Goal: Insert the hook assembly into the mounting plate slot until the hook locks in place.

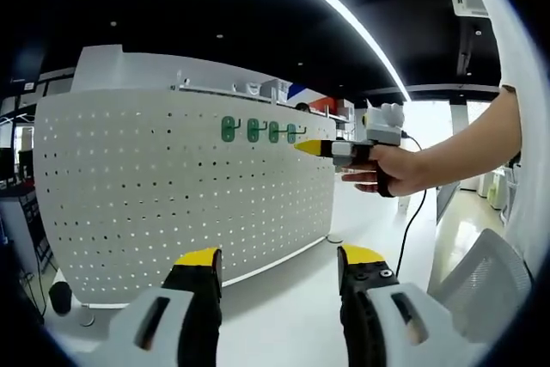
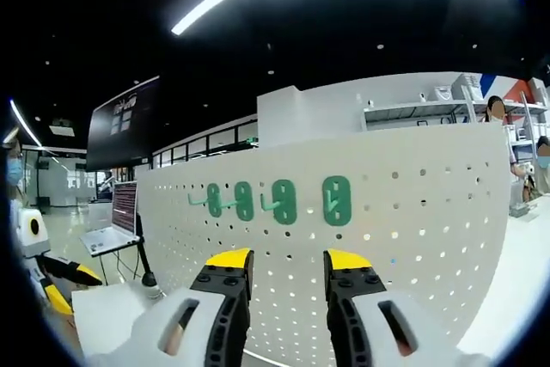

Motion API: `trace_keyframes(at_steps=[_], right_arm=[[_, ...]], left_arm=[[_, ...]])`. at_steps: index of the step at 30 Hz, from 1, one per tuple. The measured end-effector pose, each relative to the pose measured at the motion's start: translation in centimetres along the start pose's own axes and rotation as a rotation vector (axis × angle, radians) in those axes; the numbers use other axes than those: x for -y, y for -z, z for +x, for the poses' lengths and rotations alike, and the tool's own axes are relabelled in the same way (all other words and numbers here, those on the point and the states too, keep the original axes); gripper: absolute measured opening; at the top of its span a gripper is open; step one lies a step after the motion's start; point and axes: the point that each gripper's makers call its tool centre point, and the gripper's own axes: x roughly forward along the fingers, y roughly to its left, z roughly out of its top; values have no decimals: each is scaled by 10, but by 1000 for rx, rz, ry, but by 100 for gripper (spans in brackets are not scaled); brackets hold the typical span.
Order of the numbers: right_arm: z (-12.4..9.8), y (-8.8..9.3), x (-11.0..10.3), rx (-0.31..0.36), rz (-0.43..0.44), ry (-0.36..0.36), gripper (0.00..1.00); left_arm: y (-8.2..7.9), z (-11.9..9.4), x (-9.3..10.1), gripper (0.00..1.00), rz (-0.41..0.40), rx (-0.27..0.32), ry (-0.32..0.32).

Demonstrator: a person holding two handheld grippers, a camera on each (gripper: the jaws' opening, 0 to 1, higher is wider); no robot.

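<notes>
A white perforated mounting board (image 1: 180, 195) stands upright ahead, and it faces me close up (image 2: 412, 212) in the right gripper view. Several green hooks (image 1: 258, 131) hang in a row near its top edge, seen large as green hooks (image 2: 284, 201) in the right gripper view. My left gripper (image 1: 279, 257) is open and empty, well back from the board. My right gripper (image 2: 288, 258) is open with nothing between its yellow tips, just below the hook row. A hand holds that right gripper (image 1: 320, 148) at the row's right end.
A laptop (image 2: 116, 221) on a stand sits left of the board. The left gripper (image 2: 51, 281) shows at the far left. A grey chair back (image 1: 485, 285) stands at the right. Shelving (image 2: 447, 105) rises behind the board, with people nearby.
</notes>
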Motion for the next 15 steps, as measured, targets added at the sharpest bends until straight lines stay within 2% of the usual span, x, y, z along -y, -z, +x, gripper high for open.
trace_keyframes(at_steps=[15], right_arm=[[-40, 7, -27, -23, -53, -84, 39]], left_arm=[[-2, -3, -6, 57, 3, 6, -15]])
